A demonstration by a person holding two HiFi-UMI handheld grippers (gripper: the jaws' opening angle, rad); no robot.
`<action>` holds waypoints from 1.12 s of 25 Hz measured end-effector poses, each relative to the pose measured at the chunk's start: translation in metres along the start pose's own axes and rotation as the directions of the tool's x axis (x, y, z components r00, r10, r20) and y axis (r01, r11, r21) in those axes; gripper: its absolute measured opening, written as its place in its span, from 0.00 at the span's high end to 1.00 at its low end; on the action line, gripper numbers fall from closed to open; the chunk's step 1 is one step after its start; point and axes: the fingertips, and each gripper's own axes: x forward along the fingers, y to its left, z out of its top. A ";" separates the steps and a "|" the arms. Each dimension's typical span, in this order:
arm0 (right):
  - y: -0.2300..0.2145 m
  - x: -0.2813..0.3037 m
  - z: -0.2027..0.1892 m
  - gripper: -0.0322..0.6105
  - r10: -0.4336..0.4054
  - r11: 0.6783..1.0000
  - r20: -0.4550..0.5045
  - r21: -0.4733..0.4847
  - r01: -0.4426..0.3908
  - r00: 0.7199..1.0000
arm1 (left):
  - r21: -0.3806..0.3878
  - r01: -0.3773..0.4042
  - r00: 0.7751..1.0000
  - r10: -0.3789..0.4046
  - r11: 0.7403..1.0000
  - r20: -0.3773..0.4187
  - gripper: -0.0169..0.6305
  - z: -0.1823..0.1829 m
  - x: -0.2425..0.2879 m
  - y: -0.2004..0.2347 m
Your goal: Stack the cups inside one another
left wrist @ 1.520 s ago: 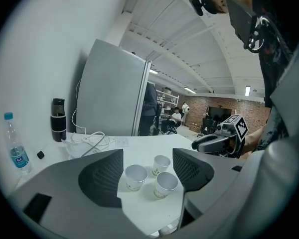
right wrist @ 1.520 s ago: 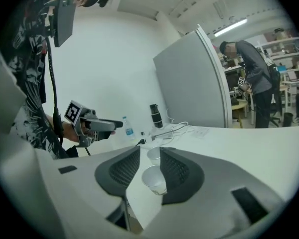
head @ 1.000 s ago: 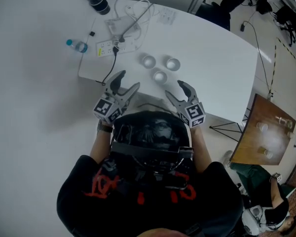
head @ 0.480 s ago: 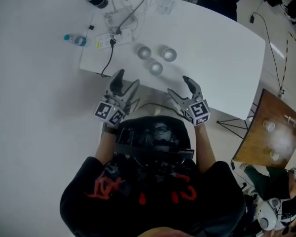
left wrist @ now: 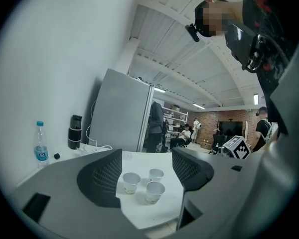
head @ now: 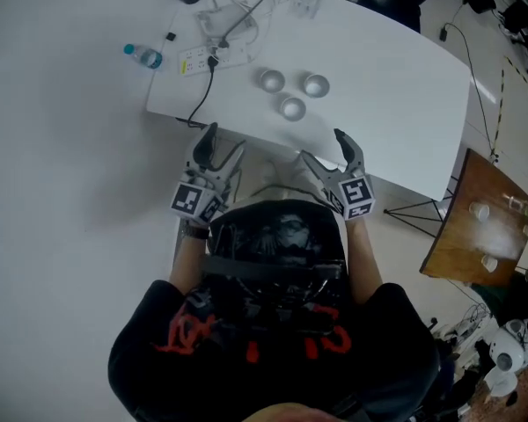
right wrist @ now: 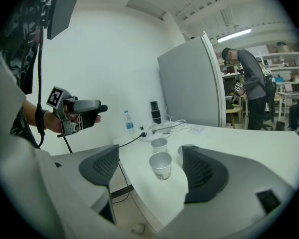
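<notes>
Three paper cups [head: 292,108] stand apart, unstacked, near the table's [head: 396,69] front edge. Short of it, nothing between their jaws, the left claw [head: 224,141] is open but has just been narrowing, and the right claw [head: 323,146] has been widening. A clumsy approach could knock a light cup over the edge.

White on white up here, with greys and one splash of red.
Plain white table [head: 396,77], three pale cups [head: 292,108] with a silvery sheen inside. The left gripper [head: 225,141] and right gripper [head: 322,145] are dark grey, each carrying a black-and-white square-patterned cube. The bottle [head: 146,56] shows a blue cap and label, the cable [head: 202,99] runs black, and the person's shirt [head: 246,341] is black with red print.
</notes>
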 end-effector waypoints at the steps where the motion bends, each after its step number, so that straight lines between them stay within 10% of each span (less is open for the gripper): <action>1: 0.007 0.001 -0.004 0.31 -0.002 1.000 -0.010 -0.007 0.002 1.000 | 0.006 0.003 1.000 -0.003 1.000 -0.003 0.50 -0.002 -0.003 0.001; 13: -0.007 0.062 -0.072 0.32 -0.082 0.994 -0.119 -0.079 0.073 0.989 | 0.038 -0.065 0.996 0.067 0.997 -0.052 0.50 -0.016 0.013 0.007; 28: -0.031 0.148 -0.103 0.32 0.021 0.992 -0.230 -0.117 -0.049 0.973 | 0.064 -0.156 0.983 0.161 0.986 -0.089 0.45 -0.011 0.010 0.009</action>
